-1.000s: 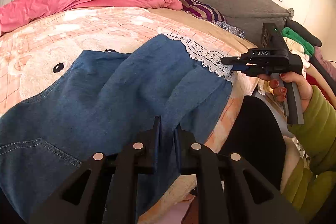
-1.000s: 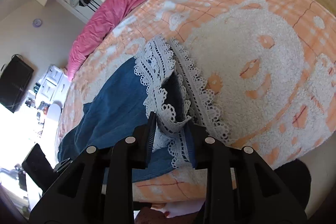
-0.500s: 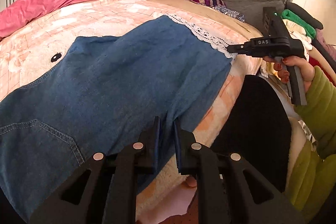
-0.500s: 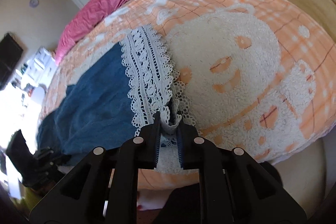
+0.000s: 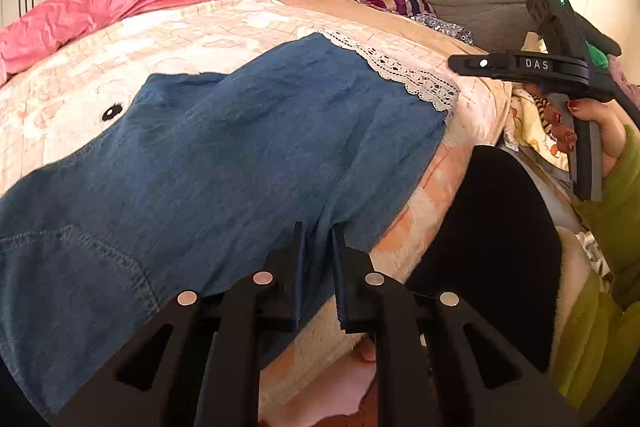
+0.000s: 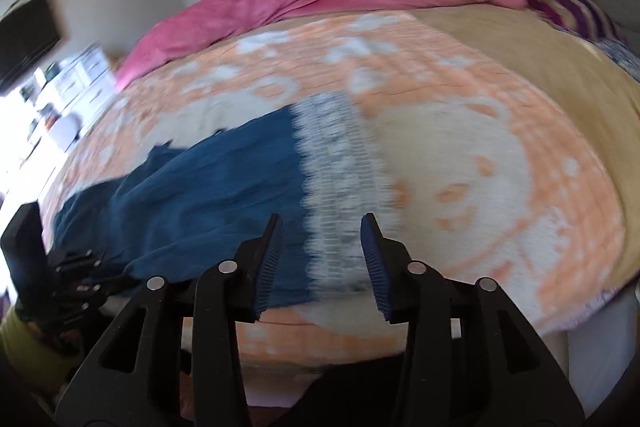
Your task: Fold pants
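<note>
left gripper (image 5: 318,239): fingers pinched together | right gripper (image 6: 322,227): fingers spread

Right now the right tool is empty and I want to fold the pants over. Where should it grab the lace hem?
Probably the near corner of the lace hem, from the bed's near edge, fingers low: it lies flat, with the open right tool above it. The left tool pins the pants.

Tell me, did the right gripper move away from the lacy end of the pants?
Yes. The right gripper let go of the lace hem and backed off toward the near edge of the bed; its fingers are now open.
</note>
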`<state>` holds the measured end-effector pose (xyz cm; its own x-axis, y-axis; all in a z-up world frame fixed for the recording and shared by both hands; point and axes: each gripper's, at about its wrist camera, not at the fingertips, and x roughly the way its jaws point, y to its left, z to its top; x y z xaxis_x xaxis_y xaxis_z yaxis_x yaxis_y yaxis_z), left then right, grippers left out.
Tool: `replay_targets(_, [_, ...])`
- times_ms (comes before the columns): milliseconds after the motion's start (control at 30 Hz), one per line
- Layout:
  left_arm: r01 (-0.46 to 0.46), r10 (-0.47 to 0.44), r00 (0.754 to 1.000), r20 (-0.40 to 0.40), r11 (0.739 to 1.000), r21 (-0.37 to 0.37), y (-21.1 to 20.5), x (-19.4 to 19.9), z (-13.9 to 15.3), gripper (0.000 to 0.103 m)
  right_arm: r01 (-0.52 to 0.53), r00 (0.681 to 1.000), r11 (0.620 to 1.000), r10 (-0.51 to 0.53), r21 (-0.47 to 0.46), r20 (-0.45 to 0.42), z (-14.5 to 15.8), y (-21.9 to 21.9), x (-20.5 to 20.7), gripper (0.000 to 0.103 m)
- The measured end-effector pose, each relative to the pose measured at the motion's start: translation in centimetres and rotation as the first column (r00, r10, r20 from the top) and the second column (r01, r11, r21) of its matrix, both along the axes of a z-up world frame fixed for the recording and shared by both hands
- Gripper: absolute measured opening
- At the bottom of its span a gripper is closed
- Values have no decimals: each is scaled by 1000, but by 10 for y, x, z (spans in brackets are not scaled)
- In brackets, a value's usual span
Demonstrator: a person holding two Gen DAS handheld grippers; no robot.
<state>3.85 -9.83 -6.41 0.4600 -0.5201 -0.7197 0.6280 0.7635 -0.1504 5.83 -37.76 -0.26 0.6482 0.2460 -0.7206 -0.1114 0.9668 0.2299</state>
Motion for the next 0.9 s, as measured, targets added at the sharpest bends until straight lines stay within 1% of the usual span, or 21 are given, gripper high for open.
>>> replay_targets(33, [0,0,1000,5,1000,3,-1,0,0,12,-18,1000,1000,18,1,-11,-4,6,3,34])
replay_targets(67, [-1,1,1000,9,1000,1,-2,-1,2,7,-43,999,999,43,3,-26,-10,13,10,34])
replay_targets(100, [-3,3,1000,16,1000,-5,0,-2,5,4,-52,998,999,52,-2,-40,-16,18,13,34])
replay_targets(133, [0,0,1000,19,1000,-13,2,-5,9,4,-49,997,999,47,-18,-65,-23,20,18,34])
replay_targets(167, [15,-15,1000,22,1000,-23,5,-9,15,4,-25,994,999,20,-47,-105,-31,18,21,34])
replay_targets(200, [29,-28,999,37,999,-32,7,-13,22,4,-23,993,999,18,-42,-114,-33,17,21,34])
replay_targets(233, [47,-45,998,54,998,-37,8,-19,26,4,-26,993,1000,25,-13,-116,-34,11,17,34])
replay_targets(267, [54,-52,997,58,998,-35,9,-21,26,4,-22,993,1000,21,-10,-118,-34,8,15,34])
replay_targets(333, [54,-54,998,29,999,5,6,-18,15,4,-11,993,1000,8,-25,-120,-34,2,10,35])
replay_targets(400, [46,-46,999,-10,998,30,3,-12,1,5,-10,992,1000,11,9,-128,-39,-4,9,35])
replay_targets(433, [41,-40,998,-39,999,31,3,-9,-7,8,-13,991,1000,14,7,-133,-42,-3,9,37])
replay_targets(500, [41,-41,998,-53,999,7,6,-9,-7,12,-28,992,999,26,-14,-127,-43,3,7,42])
replay_targets(533, [42,-42,997,-58,999,-7,9,-9,-4,26,-38,991,999,35,-16,-128,-42,6,7,49])
replay_targets(567, [31,-32,998,-51,999,-12,12,-10,2,45,-50,990,999,48,-9,-130,-40,8,8,53])
replay_targets(600, [20,-21,999,-41,1000,-18,15,-12,8,50,-52,991,999,51,-7,-125,-37,9,7,53])
replay_targets(667, [7,-9,1000,-27,998,-63,25,-15,25,50,-56,994,998,57,10,-93,-27,8,3,53])
replay_targets(733, [-21,23,1000,19,997,-78,33,-13,46,51,-53,997,998,55,39,-51,-15,3,2,54])
replay_targets(767, [-46,49,998,43,996,-74,36,-7,57,55,-47,998,997,49,55,-26,-7,0,4,54])
replay_targets(833, [-109,113,992,64,992,-56,39,8,71,62,-50,999,997,49,60,12,5,-1,14,55])
replay_targets(867, [-161,163,985,59,986,-34,39,26,77,62,-49,999,997,48,59,20,9,-2,21,55])
replay_targets(900, [-192,193,980,51,981,-23,40,41,80,62,-48,999,997,47,60,24,12,-2,29,55])
